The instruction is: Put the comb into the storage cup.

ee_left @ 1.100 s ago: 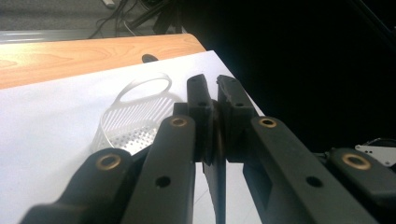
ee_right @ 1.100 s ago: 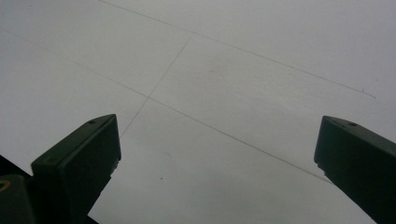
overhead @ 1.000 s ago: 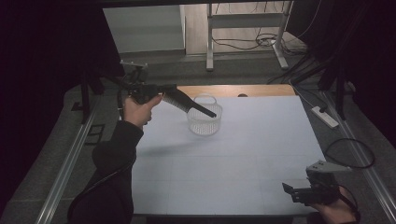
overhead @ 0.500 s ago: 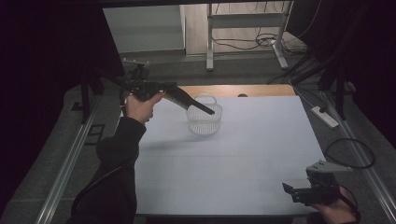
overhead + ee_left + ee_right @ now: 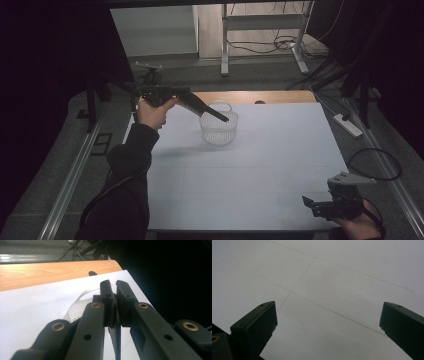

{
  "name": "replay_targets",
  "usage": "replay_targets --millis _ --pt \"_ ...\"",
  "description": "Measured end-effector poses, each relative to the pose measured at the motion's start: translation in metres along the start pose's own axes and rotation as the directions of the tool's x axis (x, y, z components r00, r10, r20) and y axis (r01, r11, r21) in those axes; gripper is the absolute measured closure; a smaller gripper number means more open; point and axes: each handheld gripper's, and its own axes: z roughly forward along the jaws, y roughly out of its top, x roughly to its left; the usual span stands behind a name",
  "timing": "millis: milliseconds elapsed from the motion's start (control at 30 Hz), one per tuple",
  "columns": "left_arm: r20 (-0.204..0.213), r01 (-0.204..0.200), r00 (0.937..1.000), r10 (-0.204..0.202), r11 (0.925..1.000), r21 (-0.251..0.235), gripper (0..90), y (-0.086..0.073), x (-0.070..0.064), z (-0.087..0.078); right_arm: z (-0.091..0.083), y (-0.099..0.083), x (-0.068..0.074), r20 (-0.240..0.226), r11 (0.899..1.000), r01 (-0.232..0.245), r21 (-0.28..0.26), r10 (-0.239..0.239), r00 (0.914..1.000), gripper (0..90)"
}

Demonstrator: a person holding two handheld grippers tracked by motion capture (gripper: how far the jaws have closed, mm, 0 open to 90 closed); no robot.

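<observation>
**Left jaws at the basket rim, right gripper parked far off**

Little has shifted over the last second: the left gripper (image 5: 226,119) has edged slightly along the rim of the clear mesh basket (image 5: 218,129), while the right gripper (image 5: 311,205) has kept its place at the lower right of the high view.

The basket stands upright on the white table sheet (image 5: 260,170), just above the middle of the high view, close to the strip of bare wooden tabletop (image 5: 270,96) at the far edge. The left gripper comes in from the upper left, its long black jaws slanting down and to the right so that the tips lie over the basket's near-left rim. In the left gripper view the left gripper (image 5: 113,286) has its jaws pressed almost together, with only a thin slit between the tips, and the basket (image 5: 75,308) curves away below and to the left of them. Something thin may sit between the pads, but whether the wire rim is actually pinched cannot be told.

The right gripper (image 5: 328,315) has its jaws spread wide, with nothing between them but the bare sheet.

The left hand (image 5: 152,112) is plainly the nearer one. The basket has no real long axis, being round; what matters is that its wall runs crosswise under the jaw tips, so any lift probably depends on the rim lying squarely in that slit.
</observation>
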Motion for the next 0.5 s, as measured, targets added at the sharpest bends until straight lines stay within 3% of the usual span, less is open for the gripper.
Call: replay_targets --millis 500 --pt "-0.010 0.011 0.9999 -0.011 0.9997 0.021 83.8 0.002 0.004 0.018 0.000 0.000 0.000 -0.007 1.000 0.003 0.003 -0.003 1.0000 1.7"
